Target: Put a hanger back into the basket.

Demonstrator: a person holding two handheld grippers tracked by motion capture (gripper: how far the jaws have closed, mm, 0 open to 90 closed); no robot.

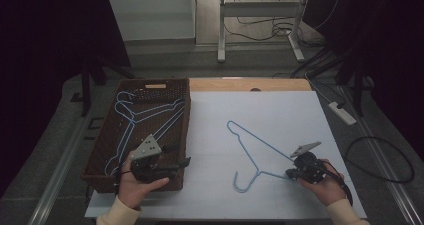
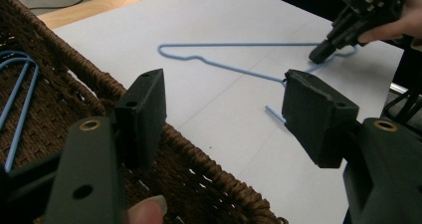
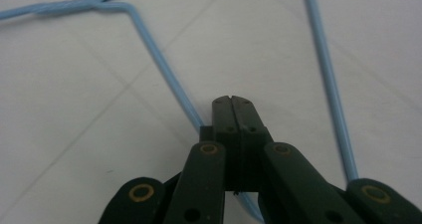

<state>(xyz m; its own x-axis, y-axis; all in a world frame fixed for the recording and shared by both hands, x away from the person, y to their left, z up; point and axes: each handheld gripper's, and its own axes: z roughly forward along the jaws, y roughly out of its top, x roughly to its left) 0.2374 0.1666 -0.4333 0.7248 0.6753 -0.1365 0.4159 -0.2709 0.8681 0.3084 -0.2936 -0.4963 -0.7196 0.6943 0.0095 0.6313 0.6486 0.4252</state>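
My right gripper's [image 1: 294,173] jaws are clamped together on the light-blue wire hanger [image 1: 255,152] lying on the white table sheet [image 1: 280,115]; my left gripper [image 1: 184,162] waits with jaws apart over the brown wicker basket [image 1: 175,87]. Several matching hangers [image 1: 137,116] are already inside; this one still needs moving.

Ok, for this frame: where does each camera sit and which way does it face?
High view: above the person's side, looking forward and down on the table; both hands show.
Left gripper view: on the left claw, facing across the basket rim to the hanger; a fingertip shows.
Right gripper view: on the right claw, shut on the hanger.
All share the hanger.
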